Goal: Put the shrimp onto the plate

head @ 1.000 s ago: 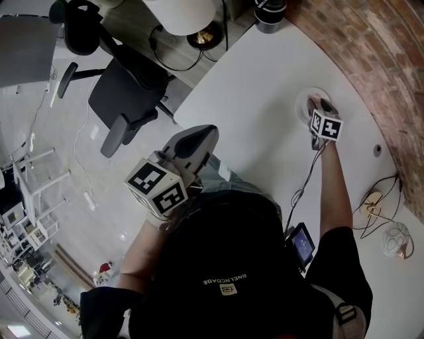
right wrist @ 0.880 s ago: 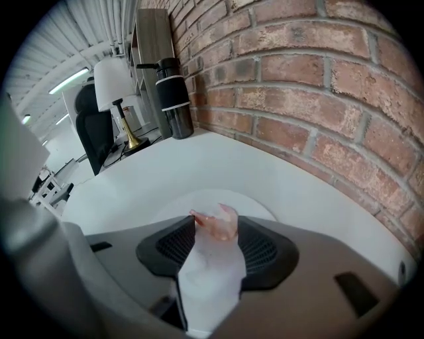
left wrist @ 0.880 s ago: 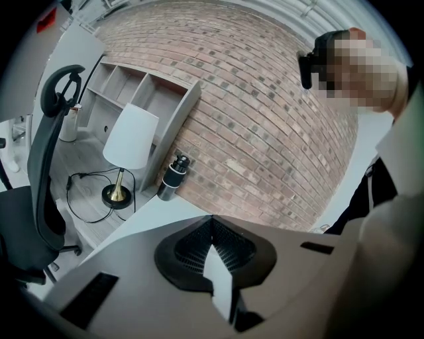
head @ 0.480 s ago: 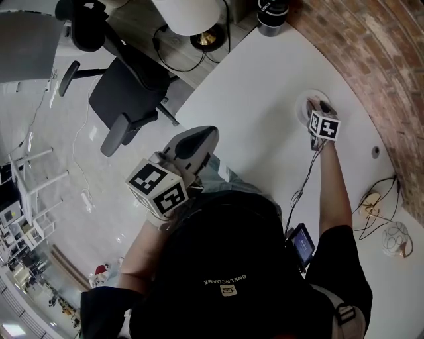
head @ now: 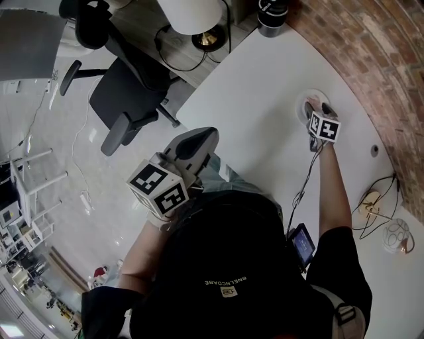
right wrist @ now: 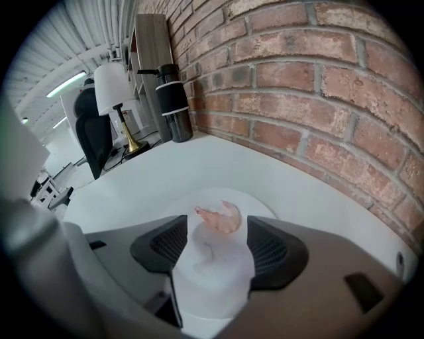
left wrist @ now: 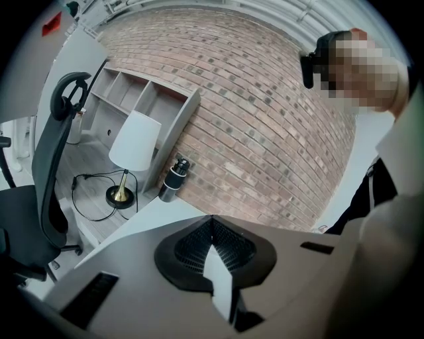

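Note:
A pink shrimp lies on a small white round plate on the white table by the brick wall. My right gripper is low over the plate. Its jaws are opening, with the shrimp between them, and neither black pad touches it. In the head view the right gripper is at the plate, far right of the table. My left gripper hangs near the table's front edge, well away from the plate. In the left gripper view its pads meet at the tip, with nothing between them.
A black bottle stands at the table's far corner against the brick wall. Beyond it are a white lamp with a brass foot and an office chair. Cables and a plug block lie at the right, and a small screen sits at the near edge.
In the head view the right gripper stays over the plate and the left gripper stays near the table edge. Only the camera has shifted slightly.

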{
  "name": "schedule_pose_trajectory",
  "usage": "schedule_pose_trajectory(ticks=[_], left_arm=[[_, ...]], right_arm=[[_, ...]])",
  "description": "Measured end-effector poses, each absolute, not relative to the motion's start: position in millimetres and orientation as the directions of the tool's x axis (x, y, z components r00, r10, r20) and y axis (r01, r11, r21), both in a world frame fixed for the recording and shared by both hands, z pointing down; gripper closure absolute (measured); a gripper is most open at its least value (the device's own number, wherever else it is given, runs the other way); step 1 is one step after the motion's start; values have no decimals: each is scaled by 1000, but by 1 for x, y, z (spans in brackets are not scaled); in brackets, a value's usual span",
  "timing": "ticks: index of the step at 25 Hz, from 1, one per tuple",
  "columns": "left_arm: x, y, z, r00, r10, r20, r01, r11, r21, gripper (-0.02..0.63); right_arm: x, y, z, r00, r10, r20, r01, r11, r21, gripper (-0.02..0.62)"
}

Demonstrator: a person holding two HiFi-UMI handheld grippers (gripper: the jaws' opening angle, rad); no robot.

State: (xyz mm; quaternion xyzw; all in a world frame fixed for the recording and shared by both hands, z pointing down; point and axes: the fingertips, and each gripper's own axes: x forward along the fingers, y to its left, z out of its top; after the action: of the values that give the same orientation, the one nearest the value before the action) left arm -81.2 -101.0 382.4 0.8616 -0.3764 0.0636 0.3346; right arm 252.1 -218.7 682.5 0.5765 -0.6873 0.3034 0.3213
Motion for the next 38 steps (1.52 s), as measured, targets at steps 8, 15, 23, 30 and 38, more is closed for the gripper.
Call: schedule_pose_trajectory(ticks=[8,15,23,30,38], left_arm=[[-75,-95,377,736,-585,339,-663,-526,532,603],[-65,-94,366,773,-552,311,-624,-579,524,603],[-55,-91,355,808,-518,283,-583,-630,513,603],[-49,-91,349,823,-497,274,-563,-655,504,603],[-41,-98,341,844,-472,256,-533,-680,504,603]], right_arm=[[241,-209,639,-157,-655,739,-983,175,-54,330],[222,-205,577,-221,-745,629,-973,213,-90,331],[216,-190,508,-244,-811,531,-969,228,-98,331],[215,-174,460,-256,-846,468,-966,235,-105,331],[212,-156,412,-277,-871,406,-961,260,-98,332]])
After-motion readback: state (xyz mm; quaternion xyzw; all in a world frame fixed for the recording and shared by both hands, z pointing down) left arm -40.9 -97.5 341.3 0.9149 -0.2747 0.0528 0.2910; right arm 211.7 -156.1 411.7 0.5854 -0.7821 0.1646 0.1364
